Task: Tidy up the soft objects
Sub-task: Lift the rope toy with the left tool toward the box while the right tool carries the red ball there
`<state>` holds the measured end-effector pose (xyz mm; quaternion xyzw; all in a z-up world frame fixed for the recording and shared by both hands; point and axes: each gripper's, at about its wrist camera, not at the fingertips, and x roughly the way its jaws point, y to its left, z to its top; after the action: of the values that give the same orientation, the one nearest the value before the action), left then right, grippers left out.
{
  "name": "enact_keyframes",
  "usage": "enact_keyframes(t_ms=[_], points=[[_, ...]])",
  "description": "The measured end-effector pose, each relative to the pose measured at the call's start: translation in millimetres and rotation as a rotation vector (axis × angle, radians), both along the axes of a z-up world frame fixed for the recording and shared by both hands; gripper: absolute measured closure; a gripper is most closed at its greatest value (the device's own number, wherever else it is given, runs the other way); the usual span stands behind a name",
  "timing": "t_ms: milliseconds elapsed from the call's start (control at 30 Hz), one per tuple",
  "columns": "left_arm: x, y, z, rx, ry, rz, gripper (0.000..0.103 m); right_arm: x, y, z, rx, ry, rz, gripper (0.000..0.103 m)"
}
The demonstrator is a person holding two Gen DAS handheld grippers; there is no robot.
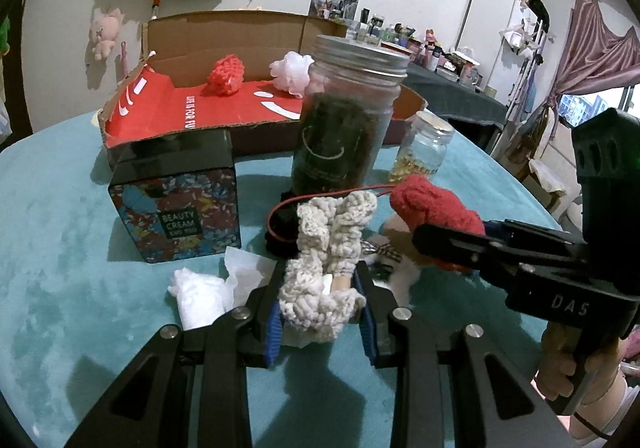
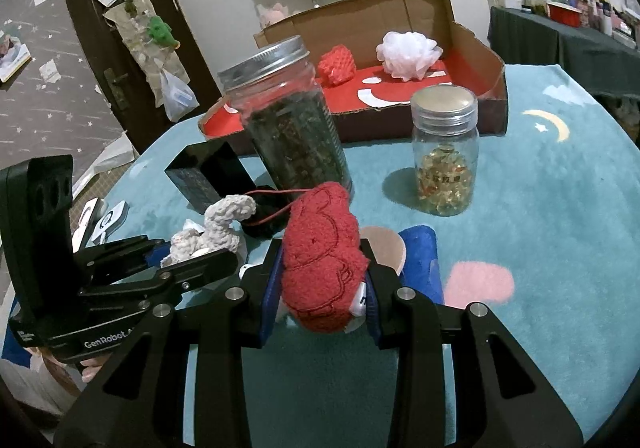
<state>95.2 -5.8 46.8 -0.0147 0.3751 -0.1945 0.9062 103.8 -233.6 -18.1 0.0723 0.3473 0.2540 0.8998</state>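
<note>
My left gripper (image 1: 320, 280) is shut on a cream crocheted piece (image 1: 332, 244) and holds it just above the teal cloth; it also shows in the right wrist view (image 2: 208, 236). My right gripper (image 2: 322, 272) is shut on a red fuzzy pouch (image 2: 320, 252), seen from the side in the left wrist view (image 1: 436, 208). A thin red cord (image 1: 320, 198) runs from the pouch. An open cardboard box with a red floor (image 1: 224, 112) stands behind; a red crocheted ball (image 1: 226, 74) and a white mesh puff (image 1: 292, 72) lie in it.
A tall jar of dark leaves (image 1: 344, 120), a small jar of yellow capsules (image 1: 424, 148) and a floral tin marked Beauty Cream (image 1: 176, 200) stand between me and the box. Crumpled white tissue (image 1: 208, 288) and a dark object (image 1: 280, 232) lie near the left gripper. A blue item (image 2: 420, 260) lies beside the right gripper.
</note>
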Motion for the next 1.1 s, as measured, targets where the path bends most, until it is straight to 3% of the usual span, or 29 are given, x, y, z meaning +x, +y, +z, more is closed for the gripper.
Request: enact_keyframes(t_ms=[500,1100], points=[[-4,16,6,0.001,-0.008,0.047,0.07,0,0,1,-0.006,0.0,-0.003,0.07],[-11,67,24,-0.016,0.028,0.119,0.07,-1,-49,4,0.05,0.042,-0.09,0.07]])
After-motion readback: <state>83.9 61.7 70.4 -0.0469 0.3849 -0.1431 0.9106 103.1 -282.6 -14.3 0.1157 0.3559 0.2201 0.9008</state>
